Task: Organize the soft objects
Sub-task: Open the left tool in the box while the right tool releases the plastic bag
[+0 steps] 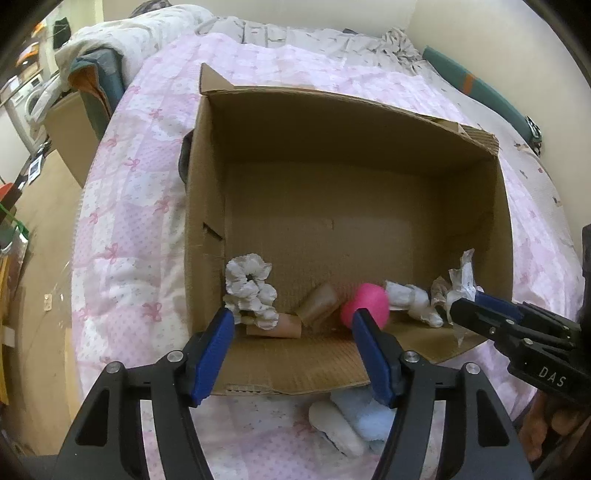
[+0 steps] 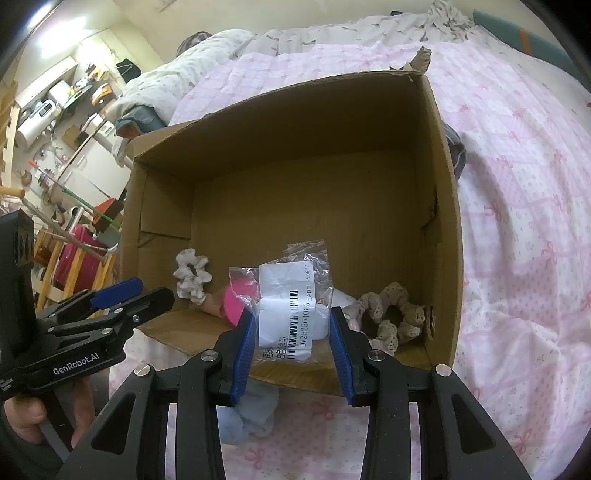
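A cardboard box lies open on the pink quilt. Inside near the front are a white scrunchie, cardboard tubes, a pink ball and white crumpled pieces. My left gripper is open and empty at the box's front edge. My right gripper holds a clear plastic bag with a white barcode label between its blue pads above the box's front; it also shows in the left wrist view. A beige lace scrunchie lies in the box's right corner.
A light blue and white soft item lies on the quilt in front of the box. Grey bedding is bunched at the far end. Furniture and clutter stand off the bed's left side.
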The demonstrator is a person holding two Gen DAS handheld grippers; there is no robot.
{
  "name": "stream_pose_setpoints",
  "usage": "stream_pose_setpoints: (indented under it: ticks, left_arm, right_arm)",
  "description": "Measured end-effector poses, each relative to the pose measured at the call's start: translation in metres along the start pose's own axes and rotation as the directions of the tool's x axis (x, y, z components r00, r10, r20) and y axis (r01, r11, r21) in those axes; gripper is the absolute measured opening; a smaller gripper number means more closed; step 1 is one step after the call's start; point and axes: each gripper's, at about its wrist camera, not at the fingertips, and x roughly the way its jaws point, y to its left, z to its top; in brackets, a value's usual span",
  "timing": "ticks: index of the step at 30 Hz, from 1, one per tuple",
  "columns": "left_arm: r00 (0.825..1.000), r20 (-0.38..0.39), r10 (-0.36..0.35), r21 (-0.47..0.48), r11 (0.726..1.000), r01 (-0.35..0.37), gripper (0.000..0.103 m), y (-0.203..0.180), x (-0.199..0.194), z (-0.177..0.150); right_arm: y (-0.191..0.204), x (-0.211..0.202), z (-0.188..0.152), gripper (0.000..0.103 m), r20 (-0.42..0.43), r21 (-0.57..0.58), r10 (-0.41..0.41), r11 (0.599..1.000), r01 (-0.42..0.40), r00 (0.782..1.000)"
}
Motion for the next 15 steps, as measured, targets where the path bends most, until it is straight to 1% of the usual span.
stream_pose_setpoints:
  ticks: [5,15]
  left_arm:
    - [1.0,0.028,0.007,-0.009,1.0,-0.007,0.063,0.0038,-0.0047,-0.0006]
    - [0.998,0.056,0.027,0.0,1.0,-0.027,0.063,0.0037,-0.0108,-0.0027]
  right_arm:
    - [-0.0009,-0.0001,0.0004,0.041,0.005,0.004,0.006,1.0,-0.006,1.0]
    - [-0.003,-0.0069,0.0008,0.041,0.03,-0.003,0.024,1.0,-0.024,0.999]
